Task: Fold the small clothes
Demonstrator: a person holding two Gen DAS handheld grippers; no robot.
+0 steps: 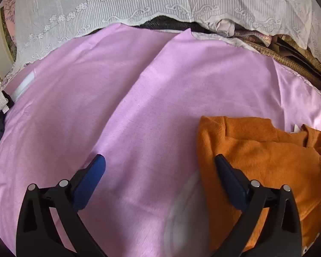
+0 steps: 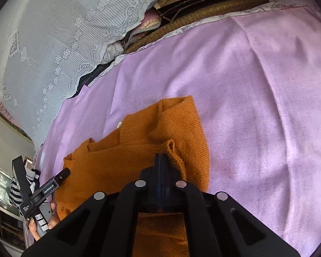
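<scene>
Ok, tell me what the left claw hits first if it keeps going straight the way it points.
Most likely the bare pink sheet: the open left claw points down at it. The orange sweater lies just off to one side, under one finger, though depth is hard to judge.

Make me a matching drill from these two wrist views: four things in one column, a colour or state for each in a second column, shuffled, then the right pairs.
Things:
1. sweater
2. sheet
3. left claw
4. right claw

Colour or state:
A. shut, pinching a knitted edge
B. lilac, spread flat under everything
C. open, nothing between its fingers
D. orange, lying partly folded

Pairs: 1-D, 2-B, 3-C, 4-A
</scene>
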